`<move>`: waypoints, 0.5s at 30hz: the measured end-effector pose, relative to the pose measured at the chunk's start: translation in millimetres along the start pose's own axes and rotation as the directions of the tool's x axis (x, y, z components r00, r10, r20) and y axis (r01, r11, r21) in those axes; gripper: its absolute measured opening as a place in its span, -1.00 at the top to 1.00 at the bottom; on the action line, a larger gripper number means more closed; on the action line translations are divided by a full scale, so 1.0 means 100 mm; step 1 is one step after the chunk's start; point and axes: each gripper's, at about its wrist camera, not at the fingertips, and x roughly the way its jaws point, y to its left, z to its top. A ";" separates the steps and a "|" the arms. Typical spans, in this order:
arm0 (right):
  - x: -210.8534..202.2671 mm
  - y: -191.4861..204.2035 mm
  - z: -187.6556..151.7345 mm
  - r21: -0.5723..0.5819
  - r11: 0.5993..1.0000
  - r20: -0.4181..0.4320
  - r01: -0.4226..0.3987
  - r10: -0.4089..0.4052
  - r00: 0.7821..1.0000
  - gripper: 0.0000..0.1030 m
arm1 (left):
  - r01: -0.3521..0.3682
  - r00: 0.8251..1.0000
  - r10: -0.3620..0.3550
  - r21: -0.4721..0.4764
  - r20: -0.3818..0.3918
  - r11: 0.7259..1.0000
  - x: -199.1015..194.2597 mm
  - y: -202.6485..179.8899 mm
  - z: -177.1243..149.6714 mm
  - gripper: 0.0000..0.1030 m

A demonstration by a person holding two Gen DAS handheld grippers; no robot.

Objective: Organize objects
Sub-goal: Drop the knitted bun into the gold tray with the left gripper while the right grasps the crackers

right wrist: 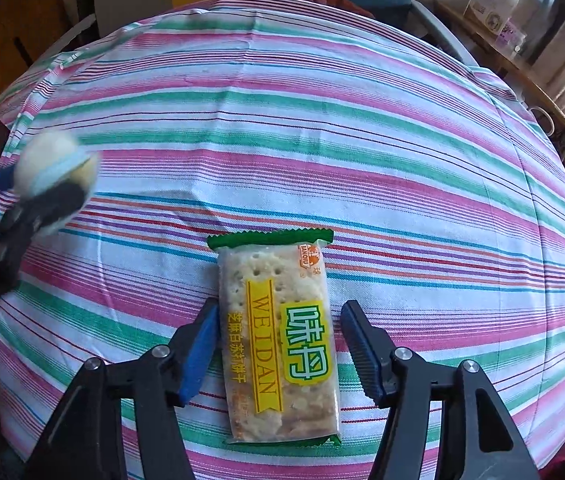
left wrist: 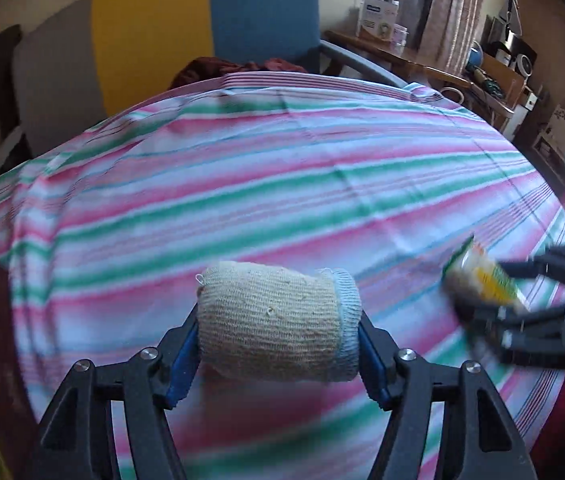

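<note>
A rolled beige knit cloth with a pale blue cuff (left wrist: 270,320) sits crosswise between the blue pads of my left gripper (left wrist: 278,336), which is shut on its two ends just above the striped tablecloth (left wrist: 282,168). In the right wrist view the same roll (right wrist: 54,164) shows blurred at the far left. A clear and green cracker packet (right wrist: 278,336) lies flat on the cloth between the fingers of my right gripper (right wrist: 278,340). Those jaws stand open, with a gap on the right side. The left wrist view shows the packet (left wrist: 482,280) at its right edge.
The striped cloth (right wrist: 322,120) covers a rounded table. Behind it stand a blue chair (left wrist: 262,12) with dark red fabric on the seat, and yellow and grey panels. A wooden shelf (left wrist: 422,60) with boxes and clutter runs along the back right.
</note>
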 end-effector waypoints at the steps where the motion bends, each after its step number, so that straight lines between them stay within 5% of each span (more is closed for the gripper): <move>1: -0.01 0.00 -0.01 0.003 1.000 0.000 -0.002 0.002 1.000 -0.21 | -0.021 1.000 0.021 -0.003 0.012 1.000 -0.07 0.03 -0.11 -0.32; 7: -0.07 0.01 -0.07 0.011 1.000 0.008 0.001 -0.001 1.000 -0.25 | -0.070 0.996 0.071 -0.020 0.046 0.997 -0.16 0.11 -0.53 -0.31; 15: -0.13 0.11 -0.16 -0.016 1.000 0.028 0.018 -0.018 0.999 -0.13 | -0.046 0.995 0.050 -0.041 0.083 0.998 -0.14 0.17 -0.53 -0.30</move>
